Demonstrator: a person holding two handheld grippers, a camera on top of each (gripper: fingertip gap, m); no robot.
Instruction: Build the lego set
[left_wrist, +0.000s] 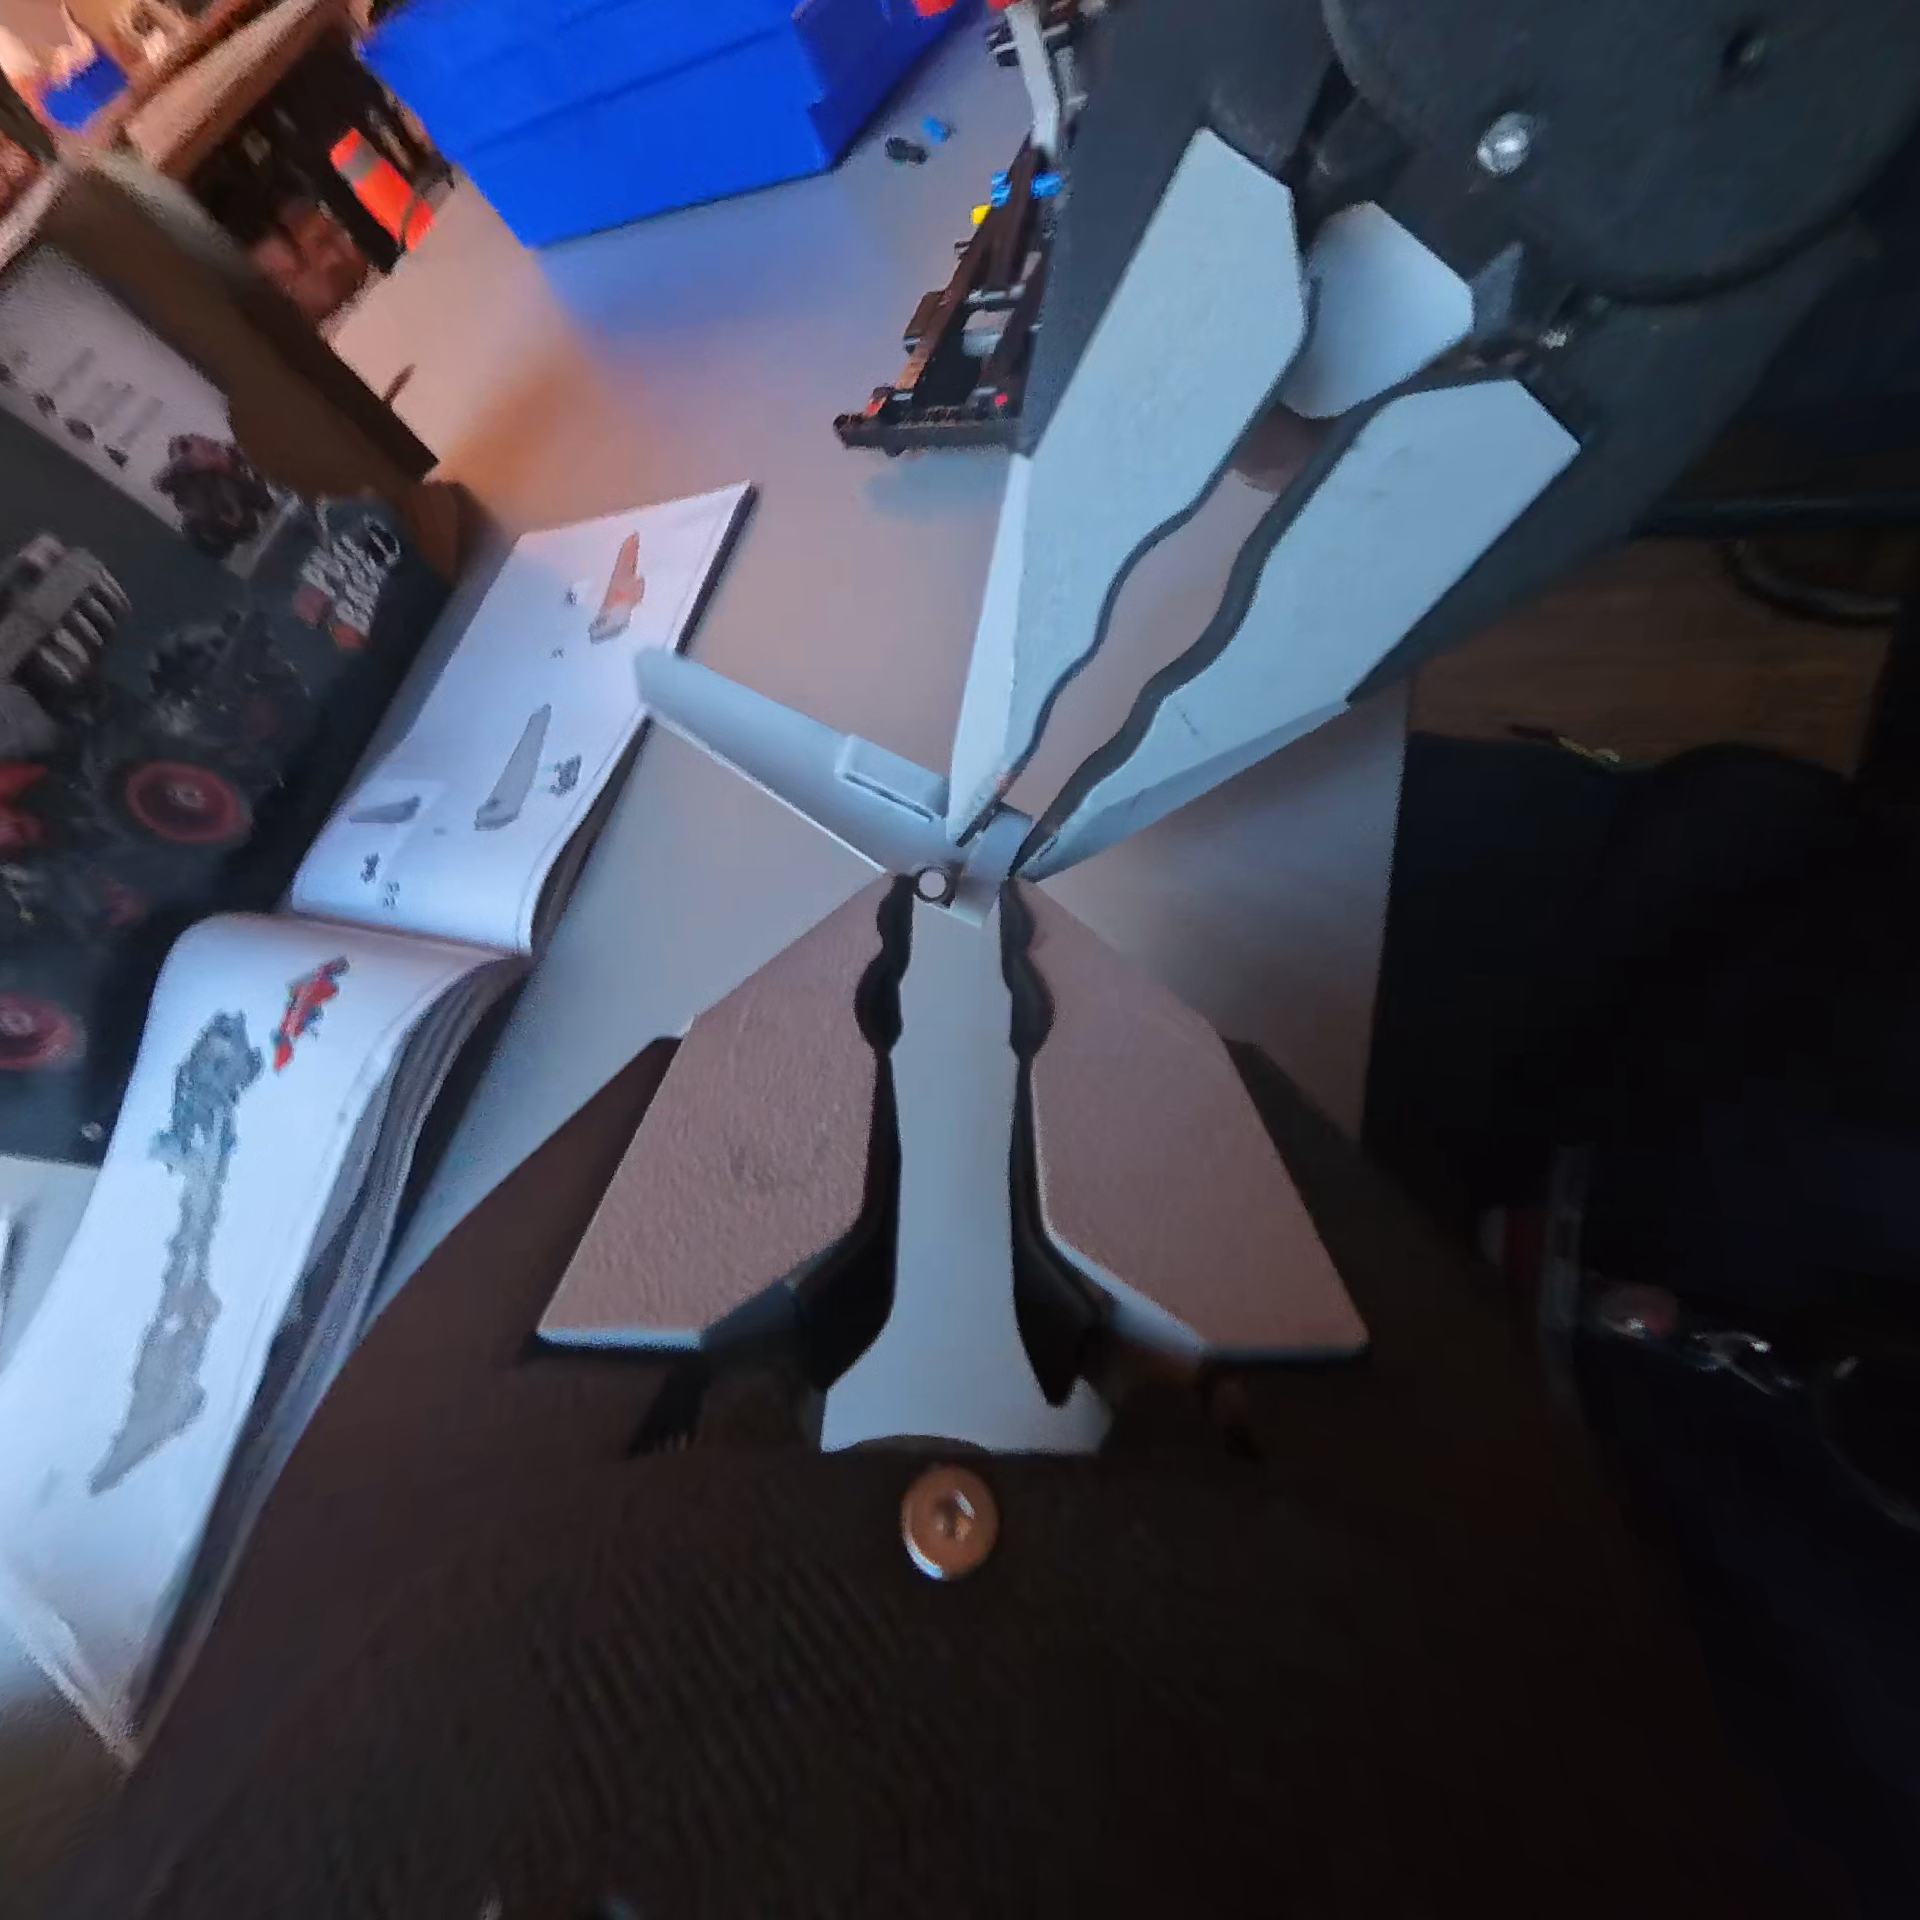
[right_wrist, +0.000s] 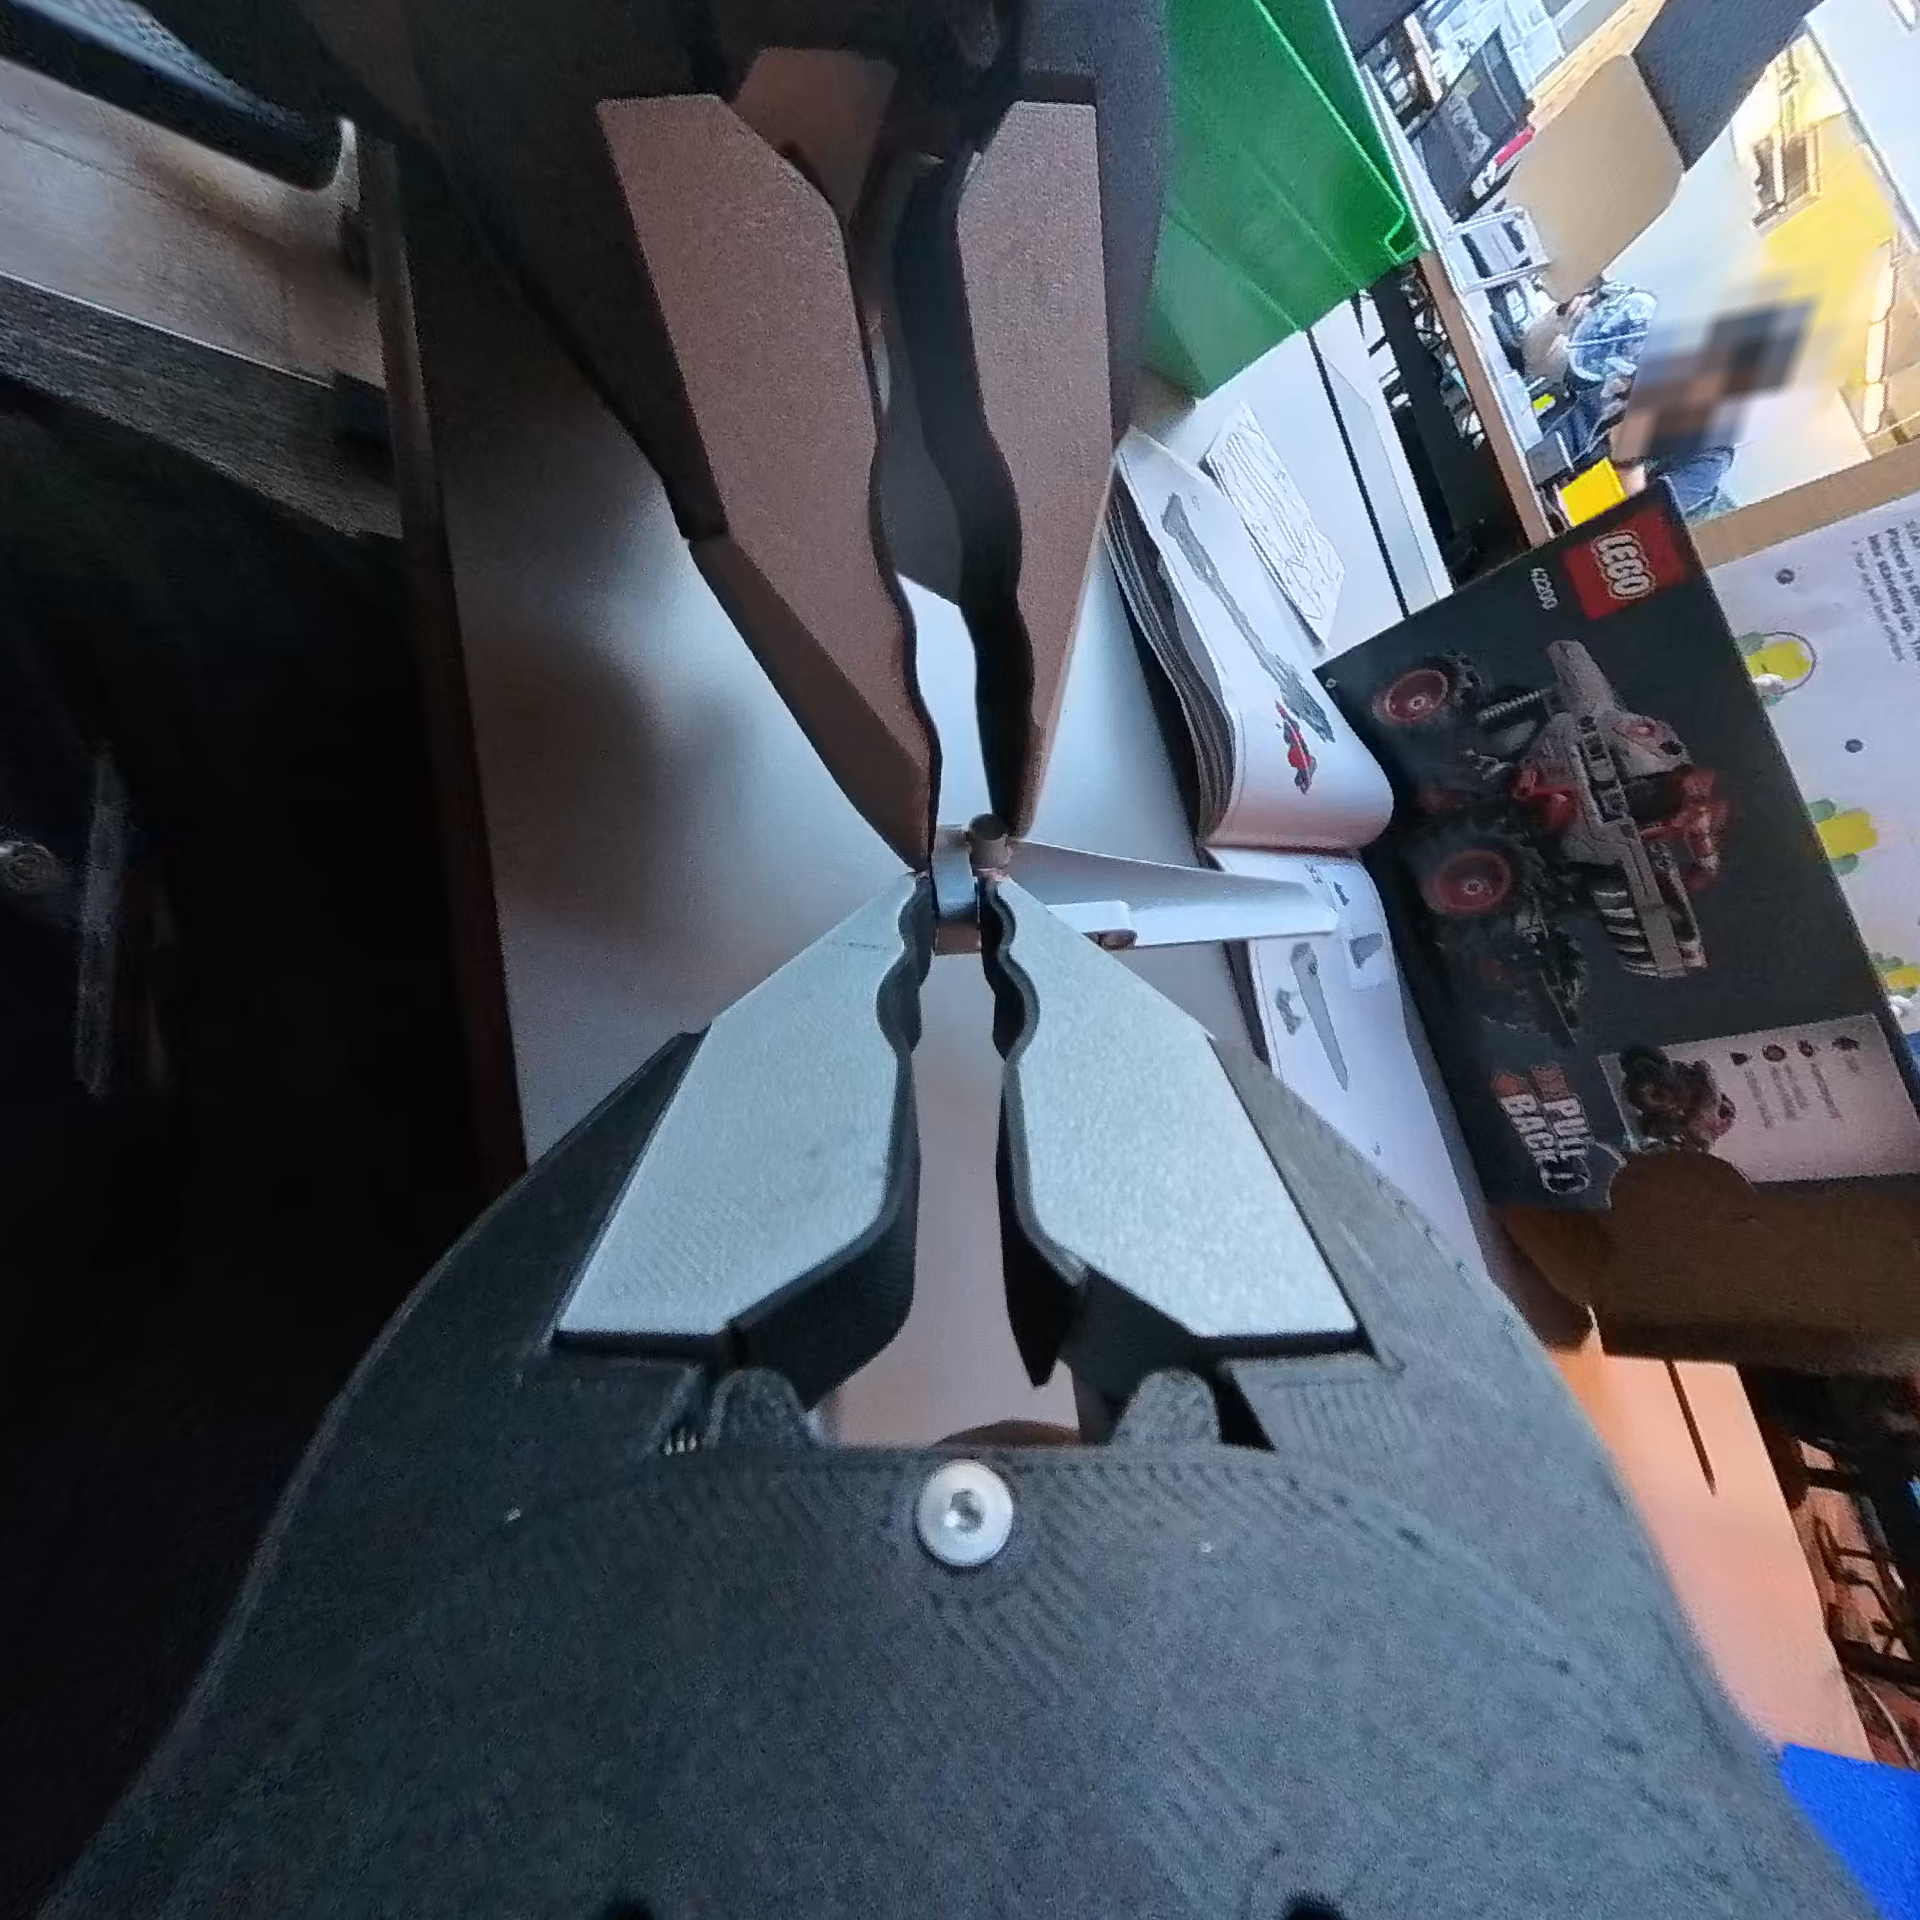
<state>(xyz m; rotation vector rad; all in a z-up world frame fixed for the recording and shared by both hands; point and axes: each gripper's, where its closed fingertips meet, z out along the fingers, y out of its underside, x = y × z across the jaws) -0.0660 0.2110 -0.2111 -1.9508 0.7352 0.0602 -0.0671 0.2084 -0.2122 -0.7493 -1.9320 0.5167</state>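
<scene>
Lego's long grey panel piece (left_wrist: 790, 764) hangs above our white table (left_wrist: 644, 343), our right gripper (right_wrist: 951, 904) clamped on its end and our left gripper (left_wrist: 956, 888) pinching its dark pin (right_wrist: 985, 831).

The two grippers meet tip to tip over the table (left_wrist: 644, 343). At ten o'clock from them lies the open instruction booklet (left_wrist: 520, 717), the set's box (left_wrist: 156, 727) beyond it, the half-built frame (left_wrist: 956, 364) at twelve.
</scene>
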